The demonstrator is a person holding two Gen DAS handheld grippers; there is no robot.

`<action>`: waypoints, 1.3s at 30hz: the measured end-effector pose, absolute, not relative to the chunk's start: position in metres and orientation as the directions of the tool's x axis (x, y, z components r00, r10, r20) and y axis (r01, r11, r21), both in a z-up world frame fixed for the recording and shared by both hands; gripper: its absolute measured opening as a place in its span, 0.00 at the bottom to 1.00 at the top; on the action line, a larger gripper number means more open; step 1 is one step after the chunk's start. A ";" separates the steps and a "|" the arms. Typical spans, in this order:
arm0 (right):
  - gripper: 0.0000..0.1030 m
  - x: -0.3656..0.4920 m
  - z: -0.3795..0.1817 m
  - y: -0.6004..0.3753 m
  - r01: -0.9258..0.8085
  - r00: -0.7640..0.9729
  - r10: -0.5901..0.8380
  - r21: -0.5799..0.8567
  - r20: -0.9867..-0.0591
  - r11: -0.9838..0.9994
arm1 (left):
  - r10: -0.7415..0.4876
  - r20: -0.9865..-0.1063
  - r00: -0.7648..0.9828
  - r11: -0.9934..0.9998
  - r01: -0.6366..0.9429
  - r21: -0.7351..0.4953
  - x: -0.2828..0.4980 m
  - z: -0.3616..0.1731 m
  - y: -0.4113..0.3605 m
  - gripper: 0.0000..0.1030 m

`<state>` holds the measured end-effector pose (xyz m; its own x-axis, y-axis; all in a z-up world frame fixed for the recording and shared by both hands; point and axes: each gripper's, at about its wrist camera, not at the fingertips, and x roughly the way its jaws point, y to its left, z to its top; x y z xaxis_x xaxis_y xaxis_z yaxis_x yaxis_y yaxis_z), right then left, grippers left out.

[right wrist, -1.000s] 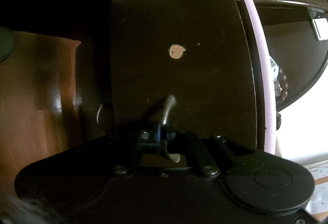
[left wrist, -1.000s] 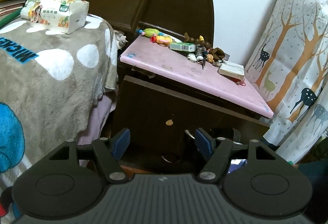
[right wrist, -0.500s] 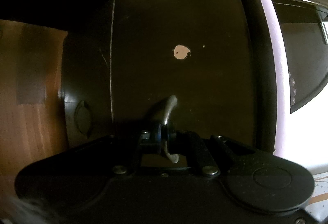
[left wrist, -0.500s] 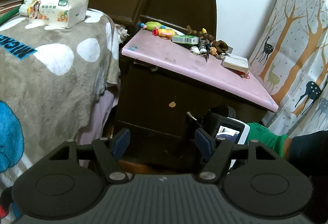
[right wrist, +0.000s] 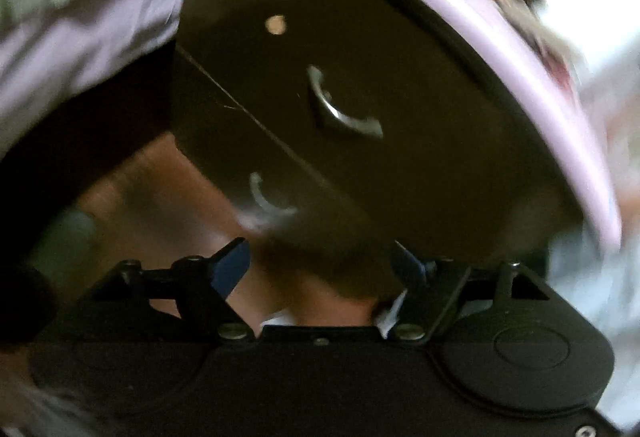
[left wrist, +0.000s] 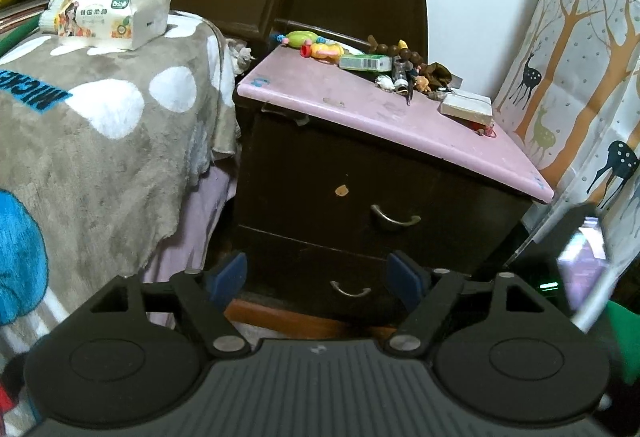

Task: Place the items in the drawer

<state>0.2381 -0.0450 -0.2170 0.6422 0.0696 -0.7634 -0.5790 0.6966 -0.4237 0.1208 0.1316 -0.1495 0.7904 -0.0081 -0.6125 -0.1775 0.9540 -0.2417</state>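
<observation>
left gripper [left wrist: 318,277] spread wide, empty | right gripper [right wrist: 320,265] spread wide, empty | dark wooden drawer [left wrist: 360,193] flush under pink top [left wrist: 380,109] | curved metal handle [left wrist: 394,221] on drawer front

Dark brown nightstand [left wrist: 360,173], pink top [left wrist: 360,105], grey white-spotted blanket [left wrist: 100,125], deer-and-tree curtain [left wrist: 580,57]

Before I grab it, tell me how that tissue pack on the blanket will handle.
The tissue pack probably squashes under the fingers: its soft wrapper looks wrinkled. Likely light for its bulk. The loose sheet sticking out on top may tear if pinched.
</observation>
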 end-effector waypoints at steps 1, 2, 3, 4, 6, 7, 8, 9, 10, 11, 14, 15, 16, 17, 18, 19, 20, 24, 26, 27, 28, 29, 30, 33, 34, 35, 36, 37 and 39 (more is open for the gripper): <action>0.77 0.231 -0.209 -0.051 -0.562 0.641 0.079 -0.397 -0.763 0.726 | 0.003 -0.617 0.787 0.958 -0.180 -0.225 0.121 -0.148 0.128 0.75; 0.77 0.224 -0.201 -0.058 -0.544 0.640 0.089 -0.369 -0.763 0.754 | 0.014 -0.622 0.783 0.961 -0.182 -0.208 0.121 -0.147 0.124 0.75; 0.78 0.217 -0.193 -0.064 -0.526 0.639 0.099 -0.340 -0.762 0.780 | 0.023 -0.628 0.778 0.965 -0.182 -0.190 0.121 -0.147 0.120 0.76; 0.78 0.210 -0.185 -0.070 -0.506 0.639 0.109 -0.310 -0.761 0.805 | 0.033 -0.633 0.773 0.969 -0.181 -0.171 0.121 -0.146 0.115 0.76; 0.79 0.197 -0.169 -0.083 -0.465 0.639 0.128 -0.249 -0.758 0.849 | 0.053 -0.638 0.768 0.973 -0.183 -0.140 0.120 -0.142 0.105 0.77; 0.79 0.190 -0.161 -0.090 -0.444 0.639 0.137 -0.217 -0.756 0.869 | 0.055 -0.637 0.769 0.975 -0.179 -0.133 0.118 -0.138 0.099 0.77; 0.80 0.183 -0.153 -0.096 -0.422 0.640 0.147 -0.185 -0.754 0.888 | 0.047 -0.632 0.773 0.975 -0.172 -0.138 0.115 -0.133 0.095 0.77; 0.81 0.176 -0.145 -0.102 -0.399 0.641 0.156 -0.152 -0.752 0.904 | 0.034 -0.621 0.783 0.975 -0.163 -0.152 0.111 -0.127 0.091 0.77; 0.81 0.169 -0.137 -0.109 -0.376 0.642 0.166 -0.119 -0.749 0.919 | 0.019 -0.606 0.795 0.974 -0.152 -0.170 0.106 -0.120 0.087 0.77; 0.81 0.162 -0.129 -0.115 -0.352 0.643 0.175 -0.085 -0.745 0.932 | 0.002 -0.590 0.807 0.972 -0.139 -0.187 0.101 -0.113 0.084 0.78; 0.81 0.139 -0.103 -0.135 -0.302 0.665 0.189 -0.029 -0.723 0.953 | -0.019 -0.547 0.837 0.973 -0.111 -0.203 0.087 -0.092 0.074 0.78; 0.81 0.134 -0.097 -0.141 -0.290 0.673 0.189 -0.020 -0.715 0.957 | -0.016 -0.538 0.843 0.975 -0.107 -0.196 0.084 -0.085 0.070 0.78; 0.81 0.128 -0.092 -0.146 -0.277 0.680 0.188 -0.010 -0.708 0.961 | -0.011 -0.532 0.847 0.976 -0.106 -0.188 0.082 -0.078 0.066 0.78; 0.82 0.122 -0.086 -0.151 -0.264 0.688 0.188 -0.001 -0.701 0.965 | -0.006 -0.526 0.851 0.978 -0.104 -0.180 0.079 -0.071 0.062 0.78; 0.82 0.117 -0.083 -0.154 -0.256 0.691 0.185 0.004 -0.698 0.967 | -0.005 -0.520 0.854 0.979 -0.100 -0.175 0.077 -0.065 0.058 0.78; 0.82 0.112 -0.080 -0.157 -0.248 0.694 0.183 0.007 -0.696 0.969 | -0.007 -0.516 0.857 0.981 -0.095 -0.171 0.074 -0.060 0.055 0.78; 0.82 0.108 -0.077 -0.158 -0.243 0.697 0.177 0.003 -0.695 0.970 | -0.010 -0.513 0.858 0.982 -0.087 -0.165 0.071 -0.056 0.051 0.80; 0.82 0.096 -0.070 -0.161 -0.236 0.705 0.164 -0.010 -0.689 0.972 | -0.013 -0.511 0.859 0.993 -0.048 -0.107 0.058 -0.046 0.031 0.94; 0.82 0.092 -0.067 -0.162 -0.236 0.709 0.165 -0.010 -0.686 0.972 | -0.009 -0.515 0.857 0.997 -0.033 -0.072 0.052 -0.045 0.022 0.94; 0.82 0.090 -0.066 -0.163 -0.237 0.711 0.166 -0.010 -0.684 0.972 | -0.007 -0.517 0.856 0.998 -0.027 -0.057 0.050 -0.044 0.018 0.94; 0.82 0.088 -0.064 -0.163 -0.237 0.713 0.166 -0.010 -0.682 0.971 | -0.003 -0.518 0.855 0.999 -0.022 -0.042 0.047 -0.044 0.014 0.94; 0.82 0.086 -0.063 -0.164 -0.237 0.714 0.167 -0.011 -0.680 0.971 | 0.005 -0.525 0.851 0.999 -0.022 -0.026 0.045 -0.043 0.011 0.94; 0.82 0.084 -0.062 -0.164 -0.238 0.716 0.168 -0.011 -0.678 0.971 | 0.015 -0.535 0.845 1.000 -0.025 -0.011 0.044 -0.043 0.008 0.94; 0.83 0.077 -0.057 -0.166 -0.239 0.721 0.169 -0.011 -0.672 0.971 | 0.016 -0.533 0.846 1.000 -0.022 -0.004 0.039 -0.041 0.005 0.94; 0.83 0.075 -0.056 -0.167 -0.239 0.723 0.170 -0.012 -0.670 0.971 | 0.017 -0.534 0.845 1.000 -0.022 -0.003 0.037 -0.041 0.005 0.94; 0.83 0.073 -0.054 -0.167 -0.239 0.725 0.170 -0.012 -0.668 0.971 | 0.015 -0.535 0.845 1.000 -0.022 -0.007 0.037 -0.040 0.006 0.94; 0.83 0.071 -0.053 -0.168 -0.240 0.726 0.171 -0.012 -0.666 0.971 | 0.012 -0.536 0.844 1.000 -0.023 -0.014 0.036 -0.040 0.006 0.94; 0.83 0.069 -0.051 -0.168 -0.240 0.728 0.172 -0.012 -0.664 0.971 | 0.008 -0.537 0.843 1.000 -0.023 -0.021 0.035 -0.040 0.007 0.94; 0.83 0.066 -0.049 -0.169 -0.240 0.731 0.173 -0.012 -0.660 0.971 | 0.011 -0.537 0.844 1.000 -0.023 -0.017 0.033 -0.039 0.007 0.94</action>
